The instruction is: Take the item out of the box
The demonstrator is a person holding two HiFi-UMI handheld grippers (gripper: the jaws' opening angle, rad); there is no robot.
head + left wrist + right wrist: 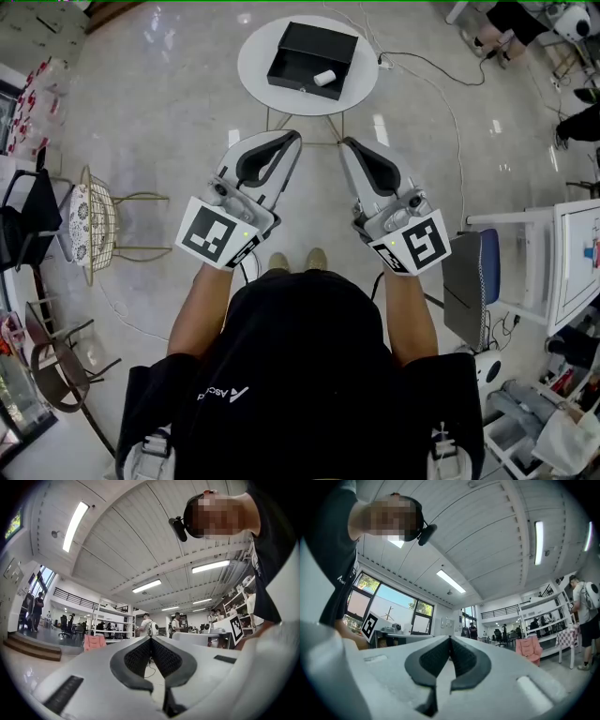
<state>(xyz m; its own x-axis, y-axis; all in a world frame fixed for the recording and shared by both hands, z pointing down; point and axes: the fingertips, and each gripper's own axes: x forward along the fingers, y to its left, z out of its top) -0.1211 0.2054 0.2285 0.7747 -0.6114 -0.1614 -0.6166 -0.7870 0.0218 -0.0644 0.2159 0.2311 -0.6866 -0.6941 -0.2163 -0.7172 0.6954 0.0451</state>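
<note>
— Black shirt [300, 366] nearest, arms bent: why hold both tongs at the chest?
— Looks like a ready stance: left tongs [293, 141] and right tongs [348, 144] are both clenched on nothing, well short of the far round tabletop [255, 58].
— And the item?
— That white cylinder [324, 78] lies untouched in the open black box [298, 54], at its near right corner.

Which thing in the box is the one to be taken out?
Straight ahead of the person stands a round white table. On it sits an open black box. Inside, near its right-hand corner closest to the person, lies a small white cylinder, the only pale thing in it.
</note>
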